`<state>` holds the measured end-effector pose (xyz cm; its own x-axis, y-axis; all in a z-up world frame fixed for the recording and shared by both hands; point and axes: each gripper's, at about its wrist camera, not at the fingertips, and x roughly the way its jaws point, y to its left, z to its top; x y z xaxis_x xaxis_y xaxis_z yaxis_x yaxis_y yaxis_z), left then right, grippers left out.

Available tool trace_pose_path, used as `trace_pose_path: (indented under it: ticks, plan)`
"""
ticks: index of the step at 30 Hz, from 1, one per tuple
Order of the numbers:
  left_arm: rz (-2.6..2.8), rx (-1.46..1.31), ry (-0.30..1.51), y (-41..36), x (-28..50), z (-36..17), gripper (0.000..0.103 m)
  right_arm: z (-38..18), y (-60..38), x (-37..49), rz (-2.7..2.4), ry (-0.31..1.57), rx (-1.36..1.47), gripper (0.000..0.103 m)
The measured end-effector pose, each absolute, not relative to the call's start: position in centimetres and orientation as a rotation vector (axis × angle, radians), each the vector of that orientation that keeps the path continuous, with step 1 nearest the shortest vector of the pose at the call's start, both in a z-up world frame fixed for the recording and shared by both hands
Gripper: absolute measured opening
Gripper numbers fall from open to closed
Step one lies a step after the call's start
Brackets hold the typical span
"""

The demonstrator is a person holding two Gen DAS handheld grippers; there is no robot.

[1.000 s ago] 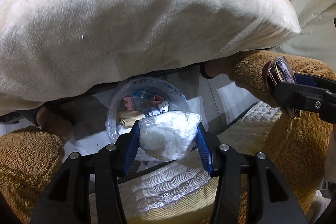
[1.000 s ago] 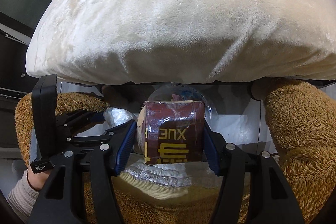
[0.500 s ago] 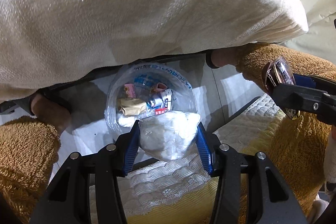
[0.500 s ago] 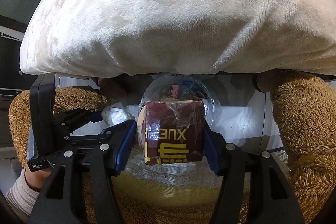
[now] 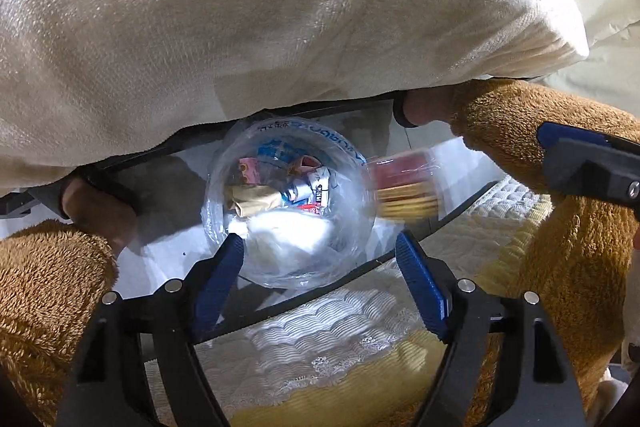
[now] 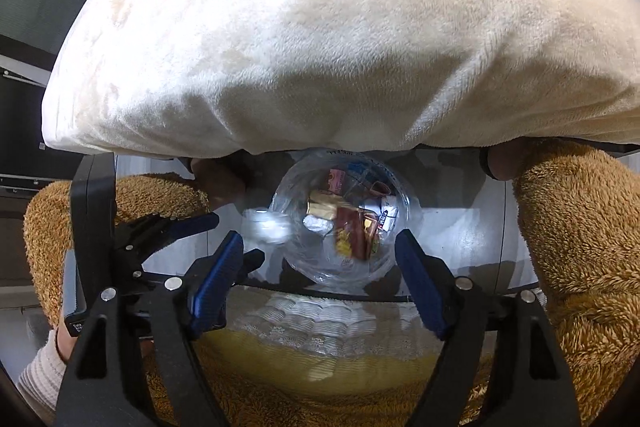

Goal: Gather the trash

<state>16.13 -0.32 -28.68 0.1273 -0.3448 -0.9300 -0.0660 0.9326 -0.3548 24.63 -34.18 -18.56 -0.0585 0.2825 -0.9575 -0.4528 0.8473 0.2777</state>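
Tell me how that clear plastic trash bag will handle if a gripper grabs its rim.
The clear plastic trash bag is thin and crinkled, so the rim will probably fold rather than hold shape. It holds only wrappers and tissue, so it is likely light. The glossy film may slip between pads.

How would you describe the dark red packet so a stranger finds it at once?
Below the big cream blanket sits a clear plastic trash bag, open at the top. The dark red packet with yellow print falls inside, the largest dark piece among pale wrappers.
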Motion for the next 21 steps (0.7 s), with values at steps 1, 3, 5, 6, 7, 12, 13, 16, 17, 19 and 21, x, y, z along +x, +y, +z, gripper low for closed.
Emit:
trace_pose_path:
  ticks: [1,3,5,6,7,12,13,16,17,19,21]
  plan:
    - [-0.207,-0.35,1.436,-0.2,16.2,-28.6,0.077,-18.5,-34.2,24.7,0.602,1.513,-0.141,0.077]
    - [-0.193,-0.351,1.431,0.0,16.2,-28.4,0.077,-18.4,-34.3,24.7,0.604,1.51,-0.142,0.077]
    - [-0.18,-0.342,1.427,0.1,16.1,-28.0,0.077,-18.1,-34.3,24.5,0.605,1.504,-0.147,0.077]
    - [-0.174,-0.34,1.426,0.2,16.1,-27.9,0.077,-18.1,-34.3,24.5,0.608,1.502,-0.15,0.077]
    - [-0.175,-0.343,1.42,0.1,16.1,-27.7,0.077,-18.0,-34.4,24.5,0.609,1.499,-0.15,0.077]
    - [-0.168,-0.34,1.392,0.2,15.9,-26.4,0.077,-16.9,-34.6,23.8,0.611,1.474,-0.153,0.077]
    - [-0.165,-0.335,1.383,0.2,15.8,-26.0,0.077,-16.5,-34.7,23.6,0.612,1.467,-0.154,0.077]
    - [-0.163,-0.329,1.347,0.3,15.4,-24.2,0.077,-15.0,-35.0,23.1,0.614,1.433,-0.151,0.077]
    - [-0.164,-0.33,1.333,0.3,15.3,-23.5,0.077,-14.4,-35.2,23.0,0.615,1.419,-0.15,0.077]
    - [-0.158,-0.319,1.303,0.3,14.8,-21.9,0.077,-13.1,-35.6,22.4,0.617,1.387,-0.144,0.077]
    - [-0.168,-0.326,1.274,0.2,14.4,-20.4,0.077,-11.5,-36.0,21.8,0.622,1.351,-0.143,0.077]
